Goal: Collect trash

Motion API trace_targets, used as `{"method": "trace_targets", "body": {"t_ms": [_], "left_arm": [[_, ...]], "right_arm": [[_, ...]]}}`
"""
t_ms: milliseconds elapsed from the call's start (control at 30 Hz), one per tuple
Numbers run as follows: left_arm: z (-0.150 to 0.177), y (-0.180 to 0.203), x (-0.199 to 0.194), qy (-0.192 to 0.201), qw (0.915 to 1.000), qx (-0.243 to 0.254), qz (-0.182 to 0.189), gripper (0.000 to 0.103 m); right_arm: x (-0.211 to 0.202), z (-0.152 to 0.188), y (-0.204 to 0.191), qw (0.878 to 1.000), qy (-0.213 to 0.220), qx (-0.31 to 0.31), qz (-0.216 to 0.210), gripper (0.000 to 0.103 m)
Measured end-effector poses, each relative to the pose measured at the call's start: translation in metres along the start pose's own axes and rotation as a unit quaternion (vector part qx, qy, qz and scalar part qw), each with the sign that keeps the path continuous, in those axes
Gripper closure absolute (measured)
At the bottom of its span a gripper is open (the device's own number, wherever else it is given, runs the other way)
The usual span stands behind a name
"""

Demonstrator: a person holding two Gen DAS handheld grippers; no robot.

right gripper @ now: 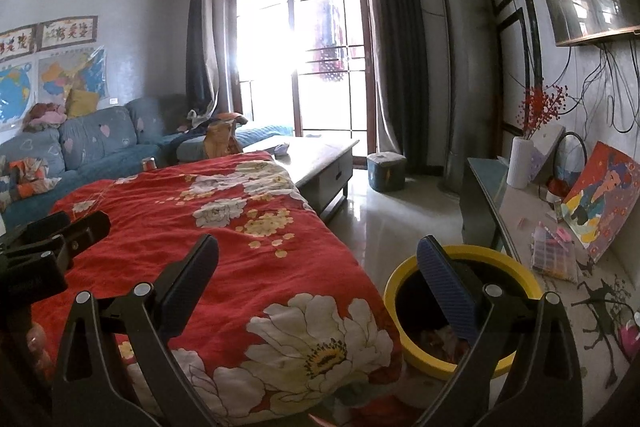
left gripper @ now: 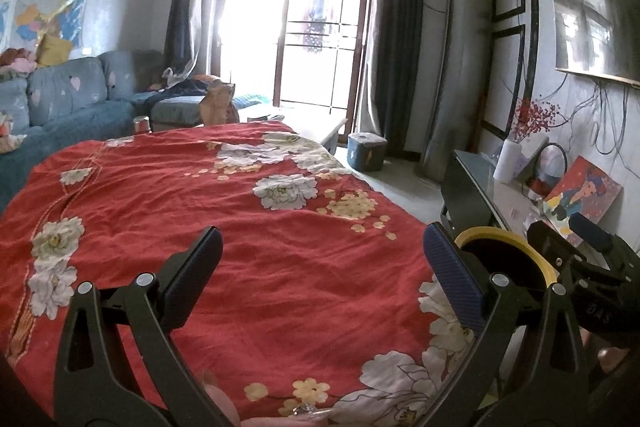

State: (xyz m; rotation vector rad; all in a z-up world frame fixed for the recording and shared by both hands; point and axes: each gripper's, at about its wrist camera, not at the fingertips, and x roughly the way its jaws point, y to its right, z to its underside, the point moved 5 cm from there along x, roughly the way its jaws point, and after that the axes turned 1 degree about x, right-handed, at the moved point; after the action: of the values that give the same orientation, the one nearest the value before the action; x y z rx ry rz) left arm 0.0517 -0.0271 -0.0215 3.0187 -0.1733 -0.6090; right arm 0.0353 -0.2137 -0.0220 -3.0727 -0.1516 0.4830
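With both claws, left [left gripper: 322, 251] and right [right gripper: 318, 261], spread and empty beside the bin [right gripper: 460, 311], we judge the crumpled trash [right gripper: 438, 341] inside it light, soft, best pinched at a fold.

Daylight pours in through the glass balcony door [left gripper: 304, 15], which is blown out to near white in both views and spreads a hazy glare over the curtains [right gripper: 394, 39] beside it. The rest of the room is dimmer, with a cool grey cast. The tiled floor [right gripper: 380, 219] shows a pale sheen. Fisheye distortion bends the walls and ceiling lines, and dark vignetting fills the corners. The bottom edge of each picture is soft and blurred.
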Motion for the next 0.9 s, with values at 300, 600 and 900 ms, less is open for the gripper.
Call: {"method": "trace_targets", "body": {"t_ms": [300, 600, 900], "left_arm": [[-0.0005, -0.0005, 0.0005, 0.0, 1.0, 0.0, 0.001, 0.011], [-0.0005, -0.0004, 0.0006, 0.0, 1.0, 0.0, 0.0, 0.011], [-0.0008, -0.0002, 0.0006, -0.001, 1.0, 0.0, 0.001, 0.011]], "right_arm": [[0.0002, 0.0, 0.0001, 1.0, 0.0, 0.001, 0.0, 0.006], [-0.0005, 0.0007, 0.0002, 1.0, 0.0, 0.001, 0.0, 0.006], [-0.0003, 0.0003, 0.0009, 1.0, 0.0, 0.001, 0.0, 0.006]]}}
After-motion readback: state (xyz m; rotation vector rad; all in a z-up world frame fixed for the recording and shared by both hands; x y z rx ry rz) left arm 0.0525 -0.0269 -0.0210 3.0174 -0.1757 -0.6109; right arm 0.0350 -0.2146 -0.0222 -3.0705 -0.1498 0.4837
